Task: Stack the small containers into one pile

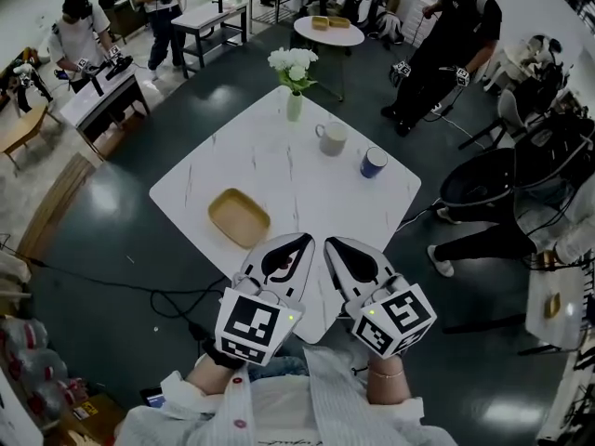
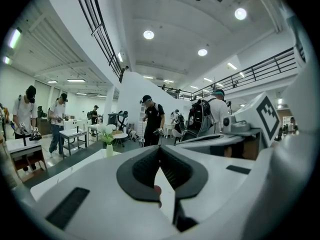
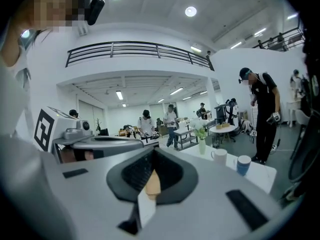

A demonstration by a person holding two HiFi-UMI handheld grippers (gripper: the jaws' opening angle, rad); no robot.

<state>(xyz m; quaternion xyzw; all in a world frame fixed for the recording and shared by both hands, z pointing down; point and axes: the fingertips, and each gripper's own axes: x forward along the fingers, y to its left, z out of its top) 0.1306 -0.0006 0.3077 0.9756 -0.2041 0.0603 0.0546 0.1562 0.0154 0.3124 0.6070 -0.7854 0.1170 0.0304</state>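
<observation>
1. From where I stand, the stacking has not begun; the white mug [image 1: 332, 138], the blue cup [image 1: 374, 163] and the shallow tan dish [image 1: 239, 217] each sit alone on the white table [image 1: 195, 189], none inside another.
2. The mug and the blue cup stand near each other on the far right part of the top; the tan dish lies well apart from them on the near left, just ahead of the grippers.
3. The left gripper [image 1: 303, 240] hangs over the near edge of the table, its jaws closed tip to tip with nothing between them; the right gripper [image 1: 329, 242] is just beside it, likewise closed and empty; both point out over the table.
4. The step in hand looks to me like the approach before a first pick; nothing is grasped or lifted.
5. The next move, as I judge it, calls for one gripper to part its jaws and reach forward; the right one seems better placed for the blue cup or the mug, the left for the dish; the jaws would have to straddle a wall or rim before closing.
6. The vase of white flowers [image 1: 295, 82] stands behind the mug; a reach there probably wants some care.
</observation>
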